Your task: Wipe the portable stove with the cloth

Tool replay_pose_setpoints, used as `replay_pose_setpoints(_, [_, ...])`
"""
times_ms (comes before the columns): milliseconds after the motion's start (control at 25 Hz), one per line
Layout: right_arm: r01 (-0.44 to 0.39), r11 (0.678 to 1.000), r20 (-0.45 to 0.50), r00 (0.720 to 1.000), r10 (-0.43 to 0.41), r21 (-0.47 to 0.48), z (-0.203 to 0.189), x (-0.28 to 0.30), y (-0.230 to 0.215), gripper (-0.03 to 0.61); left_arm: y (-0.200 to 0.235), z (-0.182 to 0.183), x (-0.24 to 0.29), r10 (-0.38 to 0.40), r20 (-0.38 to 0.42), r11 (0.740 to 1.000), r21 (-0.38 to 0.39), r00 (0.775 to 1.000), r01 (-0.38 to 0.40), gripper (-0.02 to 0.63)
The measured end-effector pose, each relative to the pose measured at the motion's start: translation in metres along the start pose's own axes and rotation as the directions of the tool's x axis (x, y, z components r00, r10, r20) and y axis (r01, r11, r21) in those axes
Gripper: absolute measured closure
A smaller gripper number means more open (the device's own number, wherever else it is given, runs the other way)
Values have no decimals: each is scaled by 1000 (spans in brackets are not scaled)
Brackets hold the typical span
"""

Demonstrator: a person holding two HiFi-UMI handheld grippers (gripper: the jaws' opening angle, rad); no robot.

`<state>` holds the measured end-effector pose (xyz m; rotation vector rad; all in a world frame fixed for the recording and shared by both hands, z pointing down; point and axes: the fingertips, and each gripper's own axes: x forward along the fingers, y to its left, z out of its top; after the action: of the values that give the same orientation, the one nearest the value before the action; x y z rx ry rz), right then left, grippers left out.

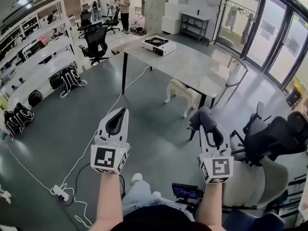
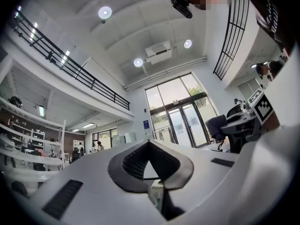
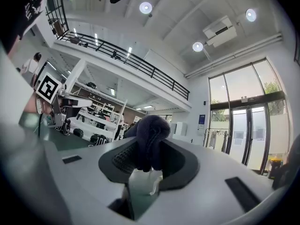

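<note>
The portable stove (image 1: pixel 159 45) is white with a black burner and sits far off, near the far end of a grey table (image 1: pixel 192 69). In my right gripper (image 1: pixel 206 121) is a dark navy cloth (image 1: pixel 202 118); the jaws are shut on it and it bulges out between them. The right gripper view has the cloth (image 3: pixel 151 135) bunched over the tips of that gripper (image 3: pixel 149 146). My left gripper (image 1: pixel 119 113) is held out level beside it, shut and holding nothing; its tips (image 2: pixel 147 143) meet in the left gripper view. Both grippers are well short of the table.
A white four-legged object (image 1: pixel 180 93) stands under the table, and a white chair (image 1: pixel 237 76) is beside it. Office chairs (image 1: pixel 274 138) crowd the right. A power strip and cable (image 1: pixel 60 191) lie on the floor at left. Shelves and backpacks (image 1: pixel 70 78) line the left wall. People (image 1: pixel 124 8) stand at the back.
</note>
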<state>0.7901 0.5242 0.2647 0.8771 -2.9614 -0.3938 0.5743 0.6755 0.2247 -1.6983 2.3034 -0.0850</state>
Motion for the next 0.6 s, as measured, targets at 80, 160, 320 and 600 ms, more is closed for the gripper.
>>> replay_pose_setpoints(80, [-10,1000,26,1000,10,12,2,5,-1,456,3,0,4,11,5,1000,-3,1000,-11,603])
replay_pose_setpoints(160, [-23,1000,40,999,22,15,2,14,-3,456,4,-2,11,16,9,1000,-3,1000,-16,603])
replay_pose_setpoints(320, [-33,999,24,999,33,10,-6,35,-7,456,8,-12,31,12,-1,1000,-5,1000,-12,603])
replay_pose_setpoints(600, [-33,999,-1,999,33,7,-21,98,-16,456,40,-40,89,5,1,1000,-17,1000,-5,603])
